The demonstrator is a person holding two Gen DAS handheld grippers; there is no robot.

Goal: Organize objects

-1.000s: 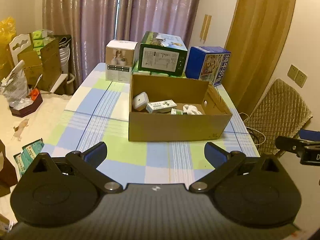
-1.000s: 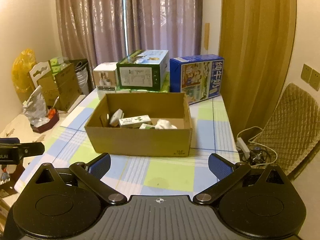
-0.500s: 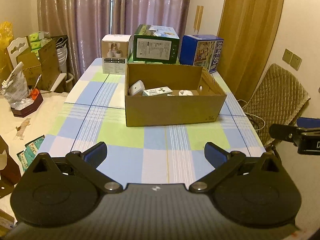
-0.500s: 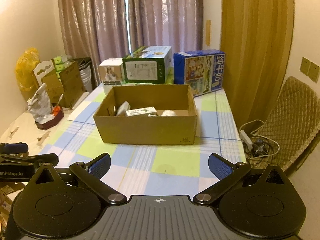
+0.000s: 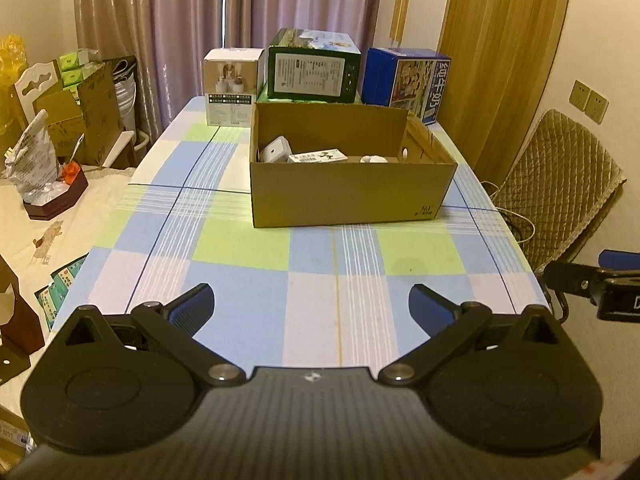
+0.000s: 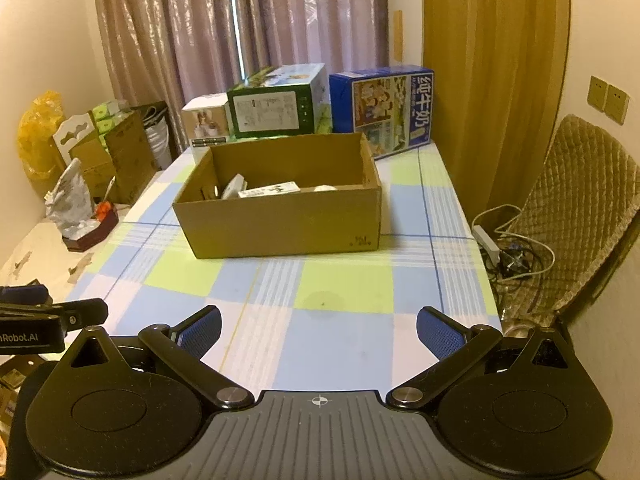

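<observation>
A brown cardboard box (image 5: 348, 196) (image 6: 280, 224) stands on the checked tablecloth (image 5: 240, 248) (image 6: 340, 288). Inside it lie a white square device (image 5: 274, 150) (image 6: 234, 185), a flat white-and-green packet (image 5: 318, 157) (image 6: 269, 190) and a small white object (image 5: 374, 159) (image 6: 325, 188). My left gripper (image 5: 311, 306) hangs open over the table's near end, well short of the box, with nothing between its fingers. My right gripper (image 6: 319, 326) is open too and holds nothing. Each gripper shows at the edge of the other's view.
Behind the cardboard box stand a white carton (image 5: 231, 86), a green carton (image 5: 312, 66) (image 6: 276, 104) and a blue milk carton (image 5: 404, 78) (image 6: 384, 110). A quilted chair (image 5: 556, 176) (image 6: 580, 216) with cables is right of the table. Boxes and bags crowd the left.
Both grippers have drawn back from the cardboard box and away from the table's far end; the box looks smaller and more tablecloth shows. Both stayed open.
</observation>
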